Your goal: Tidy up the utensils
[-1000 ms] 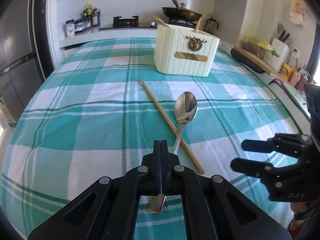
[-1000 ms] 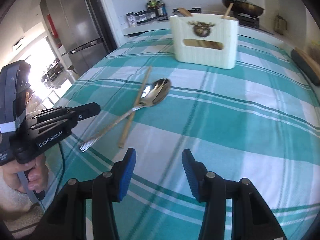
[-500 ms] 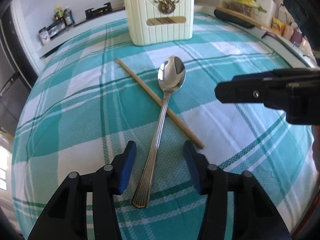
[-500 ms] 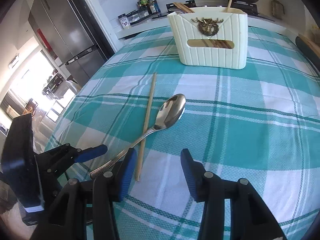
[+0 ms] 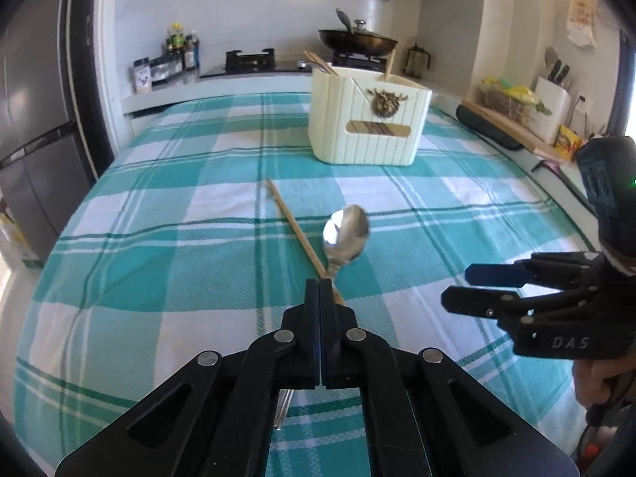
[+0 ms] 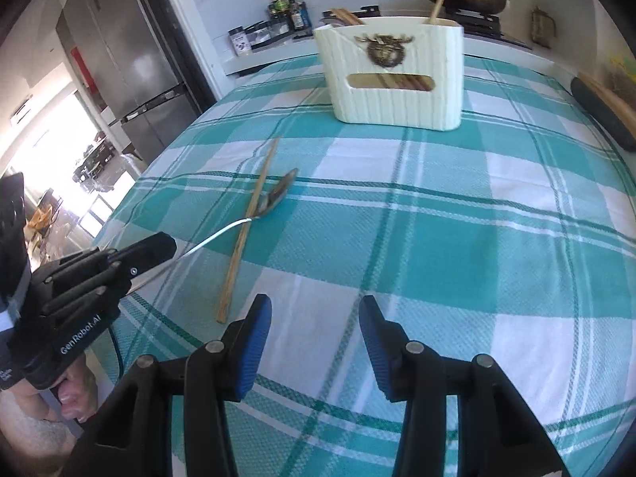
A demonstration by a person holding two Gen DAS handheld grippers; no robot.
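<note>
A steel spoon (image 5: 346, 234) lies across a wooden chopstick (image 5: 294, 226) on the teal plaid tablecloth (image 5: 159, 262). My left gripper (image 5: 320, 284) is shut on the spoon's handle, whose end shows beneath the jaws. In the right wrist view the spoon (image 6: 278, 194) is turned on its edge, and its handle runs up into the left gripper (image 6: 167, 244). The chopstick (image 6: 246, 230) lies flat under it. My right gripper (image 6: 315, 304) hangs open and empty over the cloth, to the right of the spoon (image 5: 457, 286). A cream utensil holder (image 5: 369, 131) stands at the far side (image 6: 393, 75), with chopsticks in it.
Behind the table a counter holds a stove with a wok (image 5: 357, 41) and spice bottles (image 5: 179, 47). A fridge (image 6: 131, 59) stands at the left. A dark roll (image 5: 489, 131) and a knife block (image 5: 552, 99) line the right side. A person's hand (image 6: 71, 393) holds the left gripper.
Half a second ago the left jaws stood open astride the flat spoon handle; now they are shut on it and the spoon has rolled onto its edge. The right gripper has barely moved.
</note>
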